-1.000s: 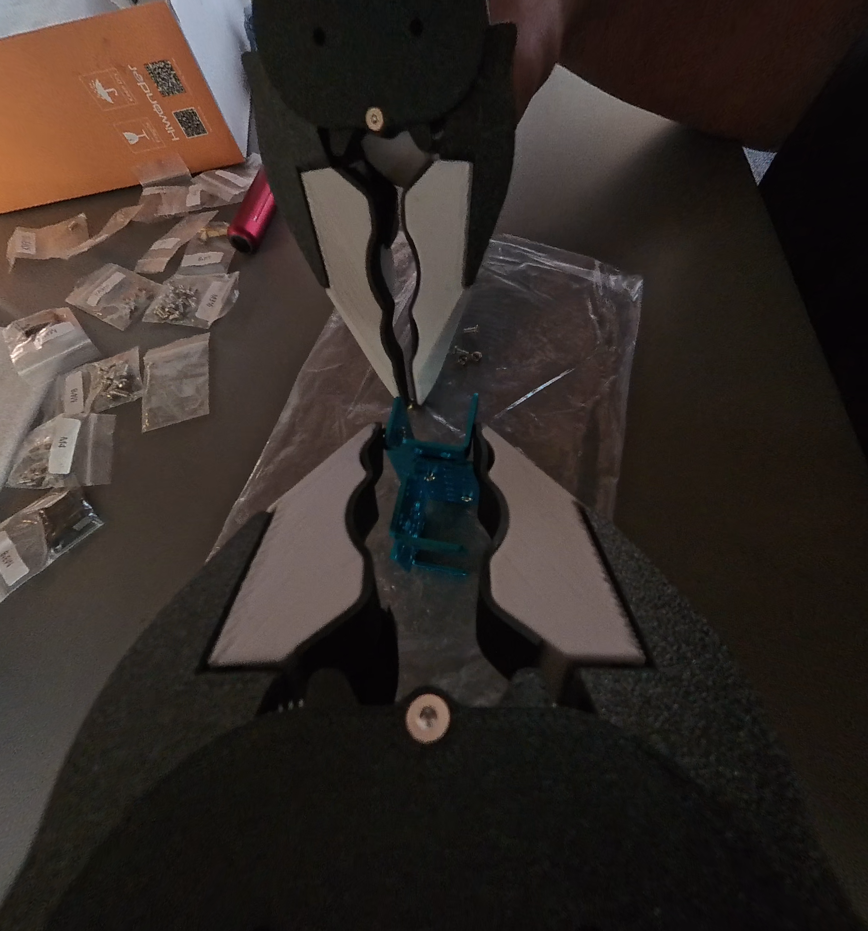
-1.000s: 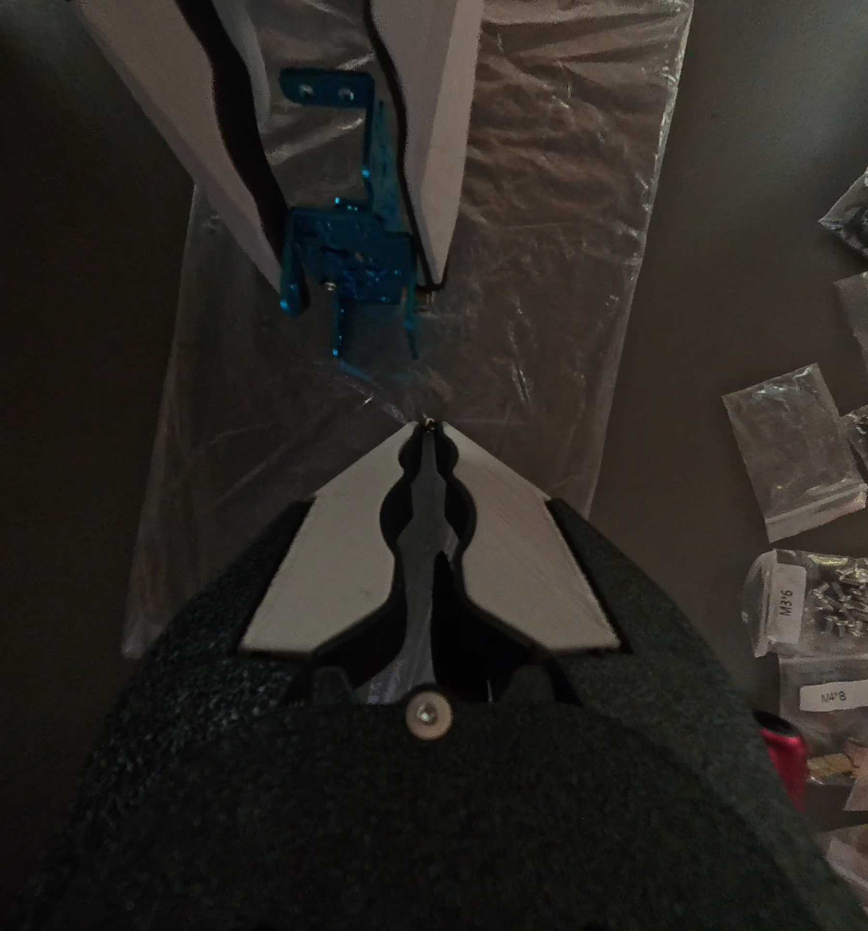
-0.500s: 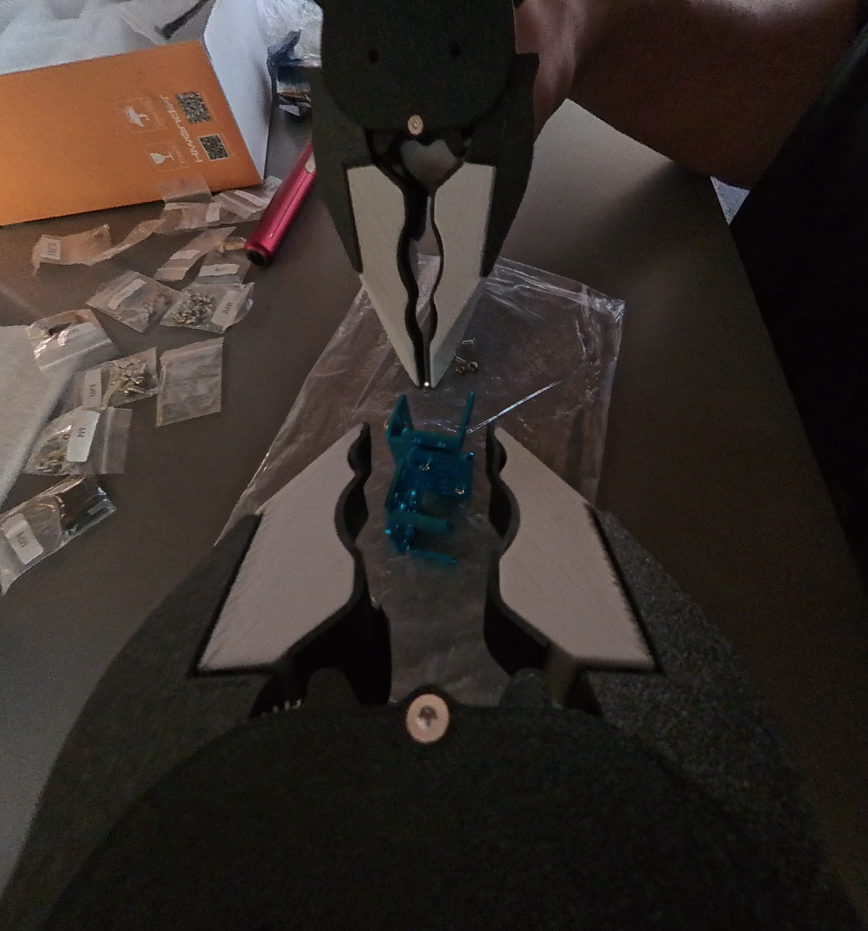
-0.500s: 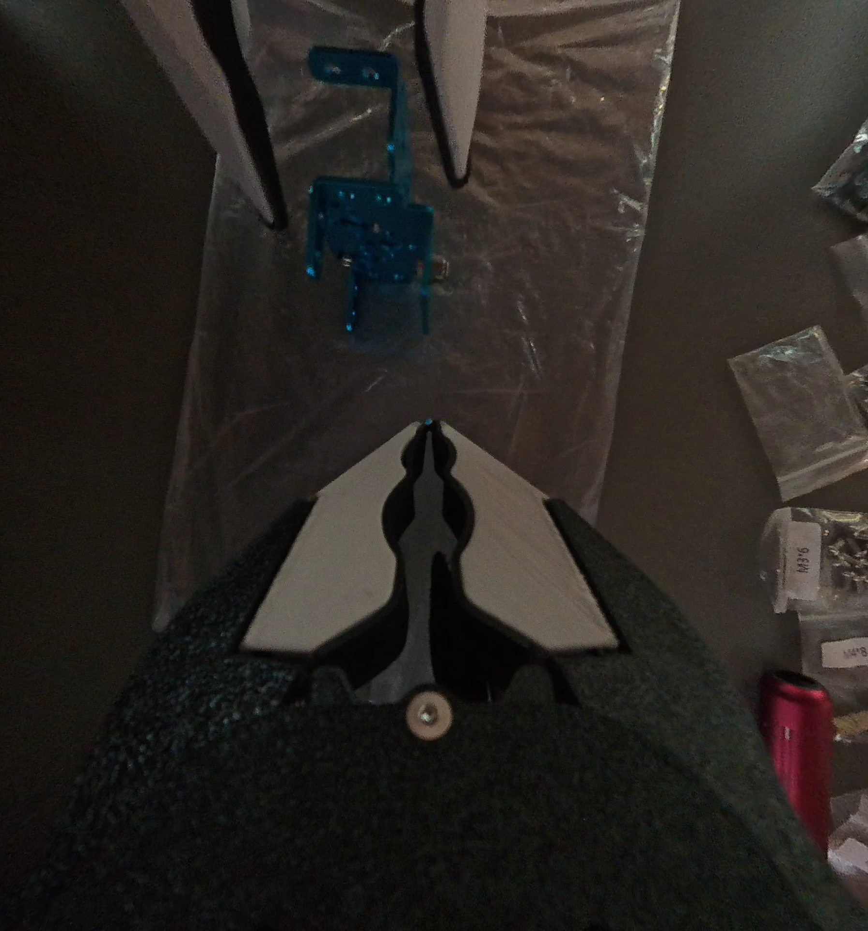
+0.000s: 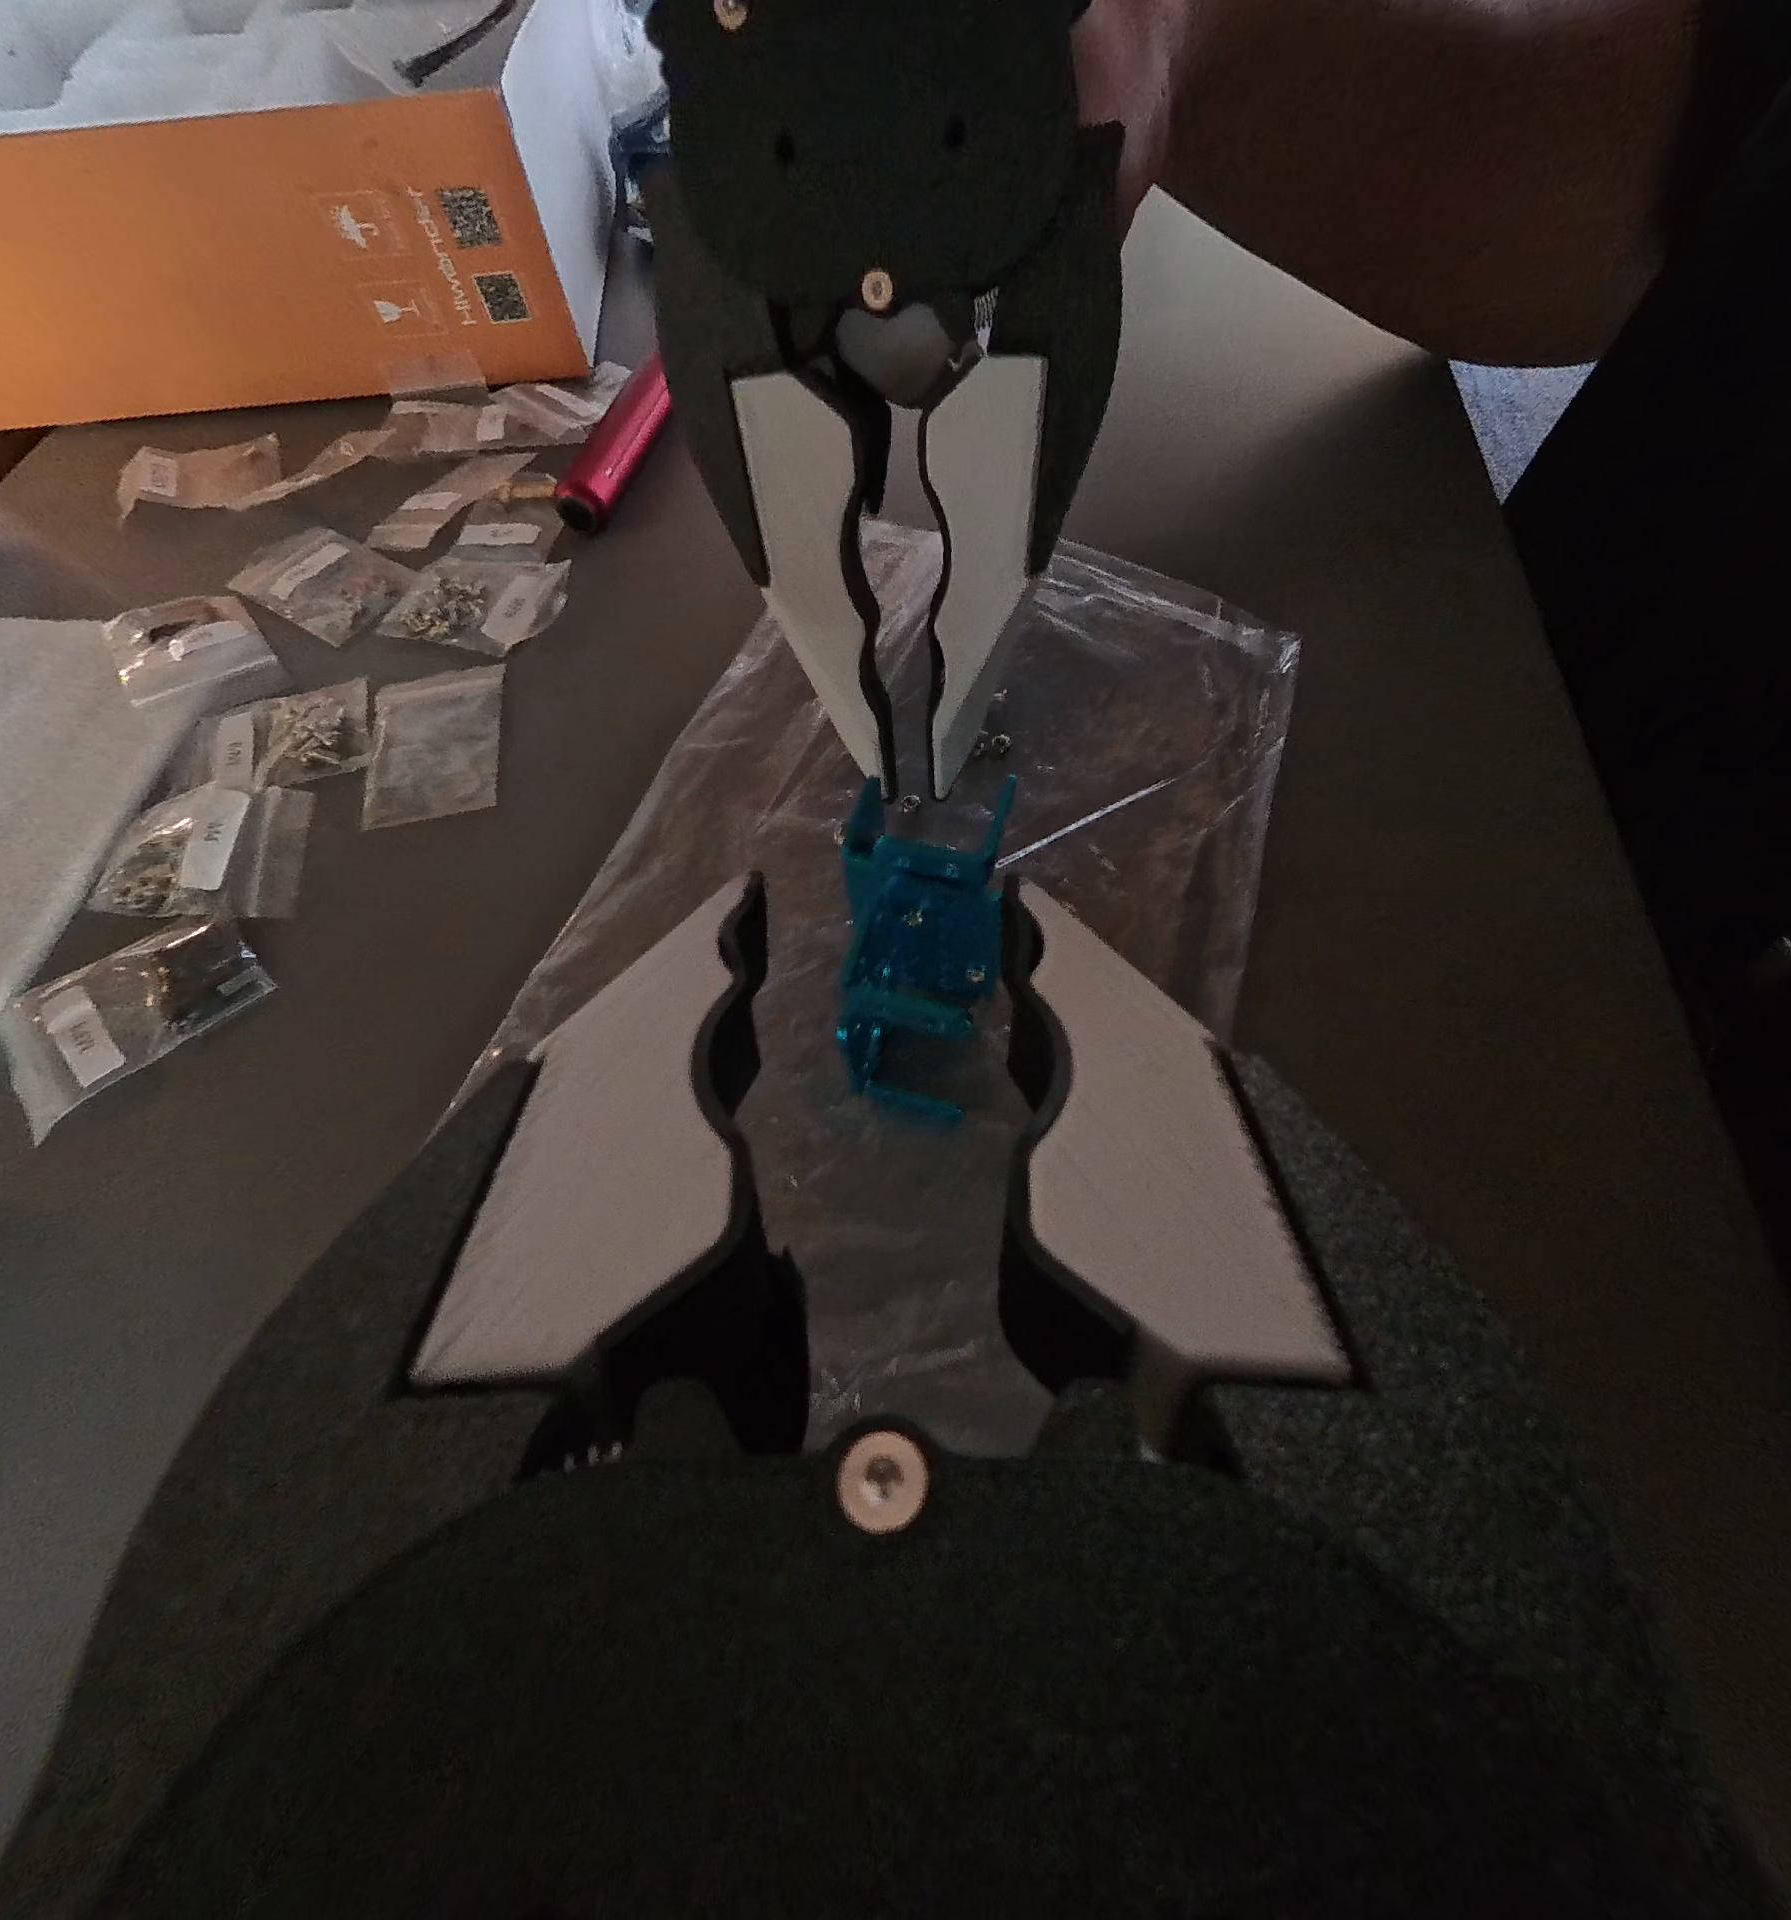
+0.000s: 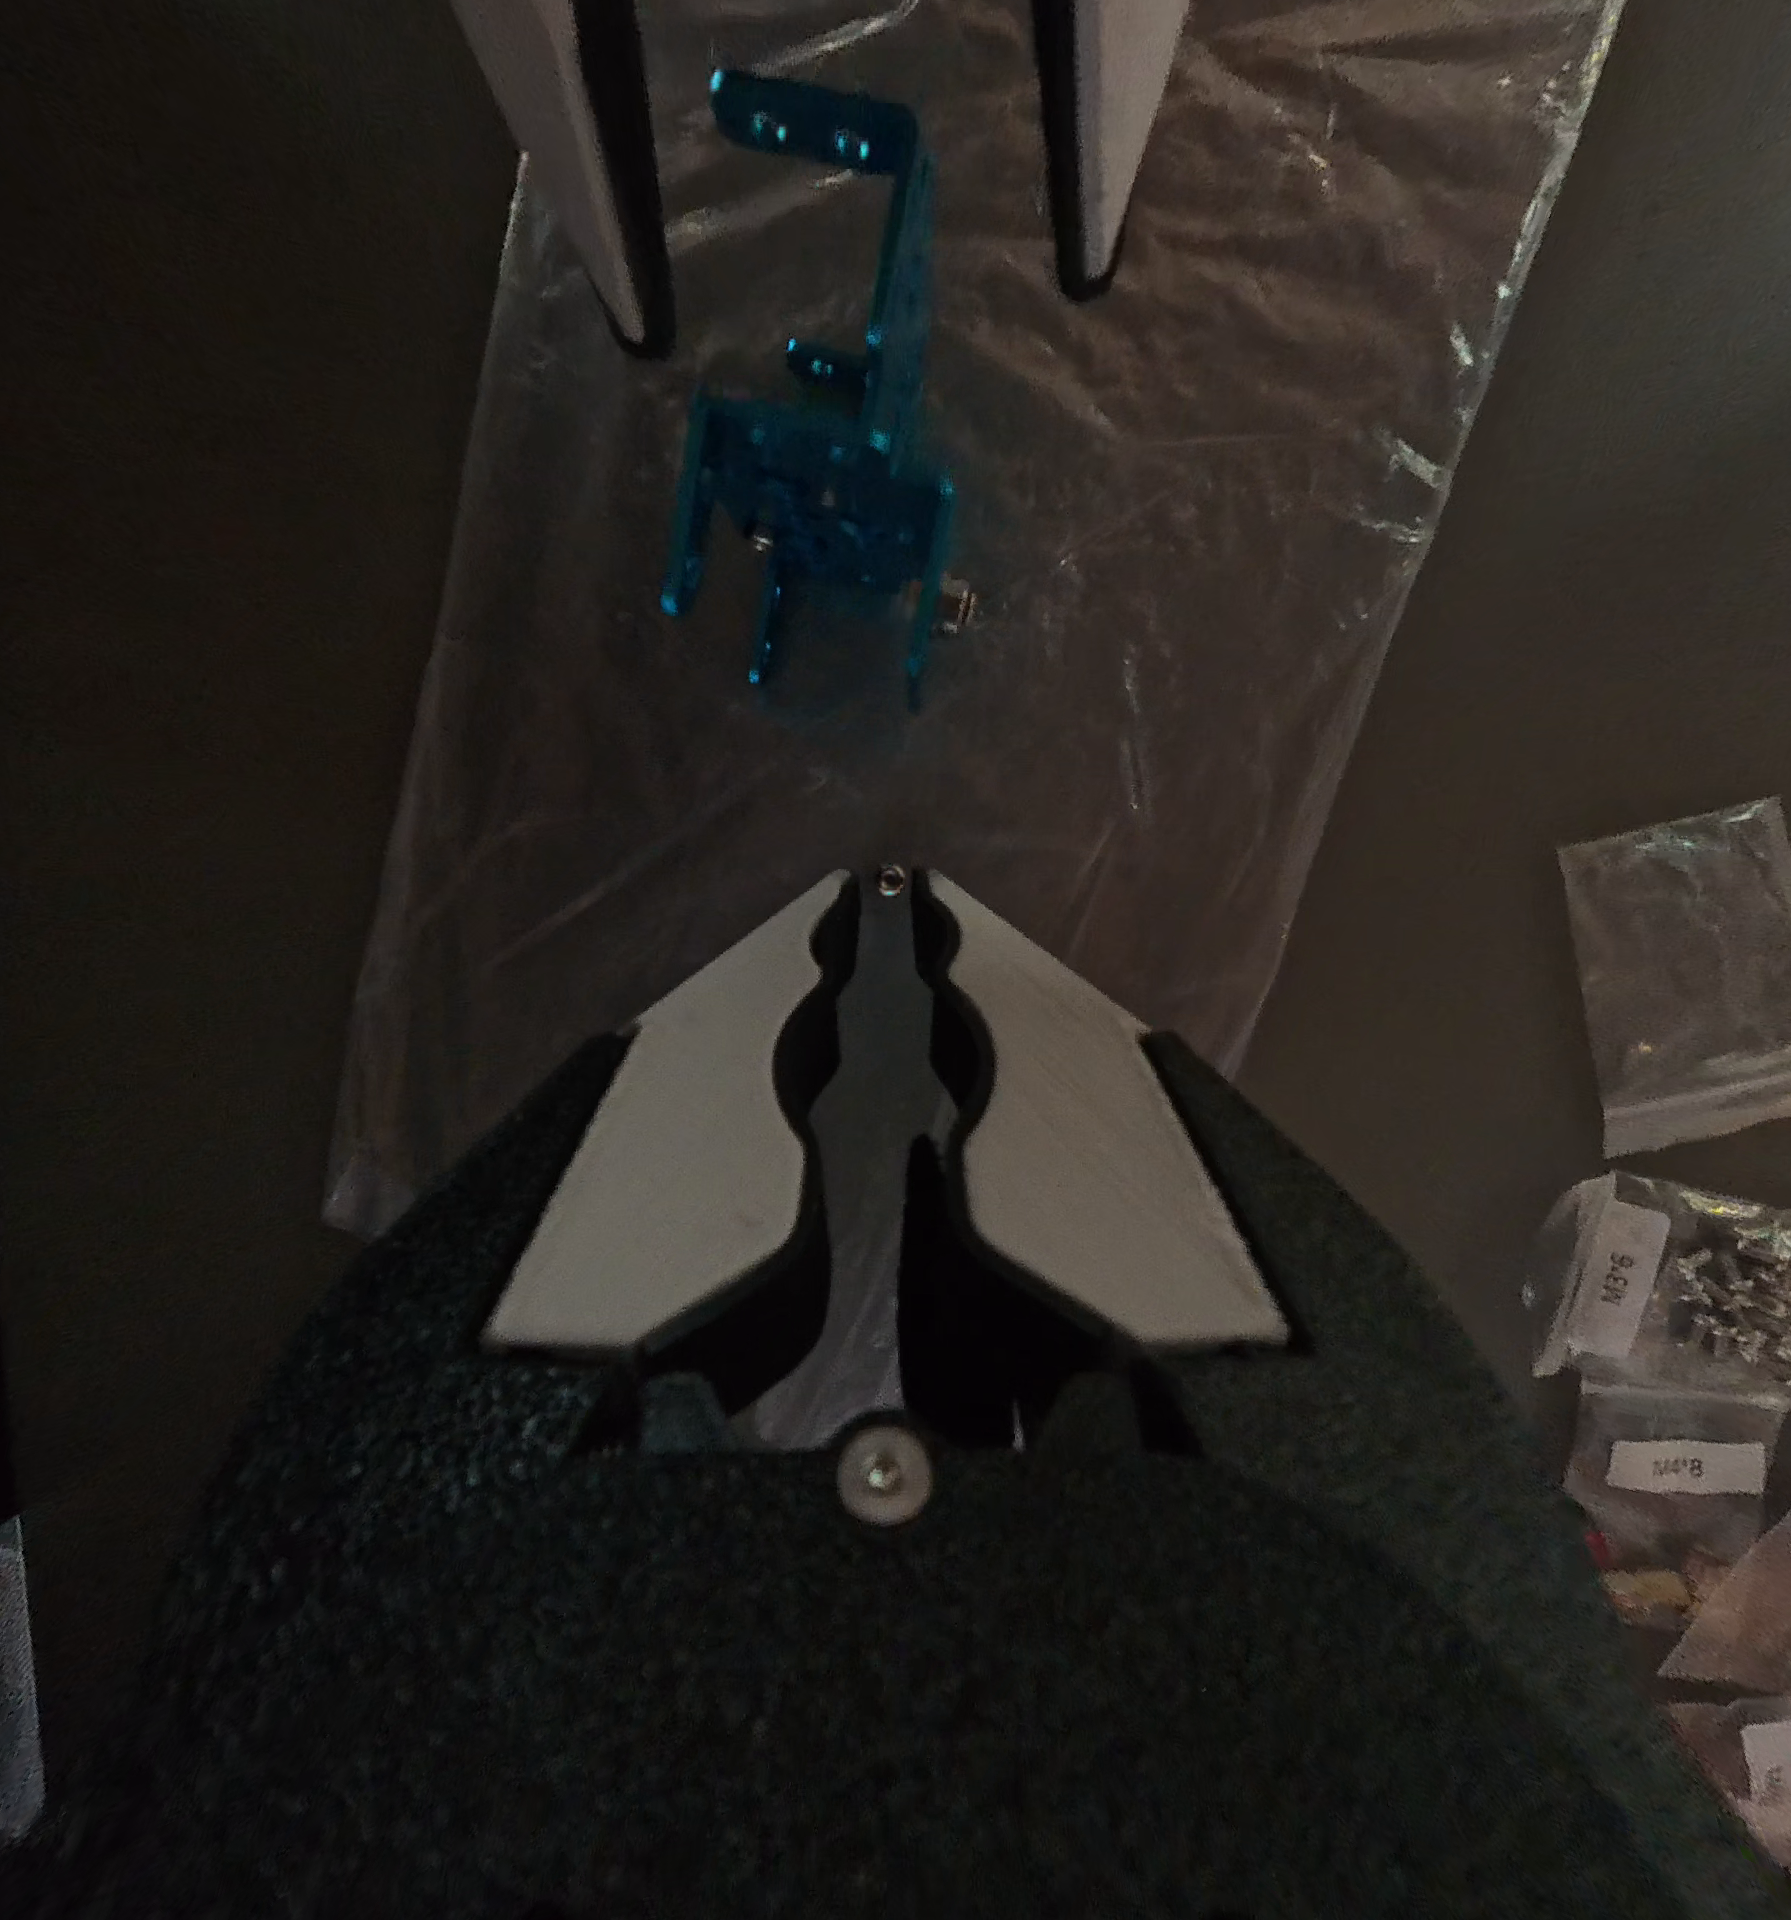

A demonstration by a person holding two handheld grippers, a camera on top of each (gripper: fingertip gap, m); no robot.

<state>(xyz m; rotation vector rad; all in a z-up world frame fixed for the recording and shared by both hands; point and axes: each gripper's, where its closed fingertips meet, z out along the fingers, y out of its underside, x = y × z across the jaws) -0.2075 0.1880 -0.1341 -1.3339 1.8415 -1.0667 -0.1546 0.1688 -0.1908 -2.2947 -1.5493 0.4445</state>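
Change: since a second ago the left gripper (image 5: 886,894) has let go of the blue metal bracket assembly (image 5: 917,951) and drawn back, and the right gripper (image 6: 886,875), then pinched shut, now has its tips slightly apart.
Left gripper: released, jaws spread wide on either side of the bracket assembly without touching it; in the right wrist view its two white fingers (image 6: 600,177) flank the assembly's far end.
Right gripper: tips parted by a narrow gap, with a small silver screw (image 6: 888,880) sitting right between them; whether the tips actually press on it cannot be told. The gripper points at the near end of the assembly, close to it but apart.
Bracket assembly: lies on a clear plastic sheet (image 5: 1130,748) on the dark surface (image 5: 1442,831), between the two grippers.
Loose screws: a few small ones (image 5: 990,740) lie on the sheet just beside the right gripper's tips.
Surroundings: small clear bags of hardware (image 5: 434,748) are spread over the surface to the left, near a red cylindrical tool (image 5: 616,447) and an orange box (image 5: 247,249).
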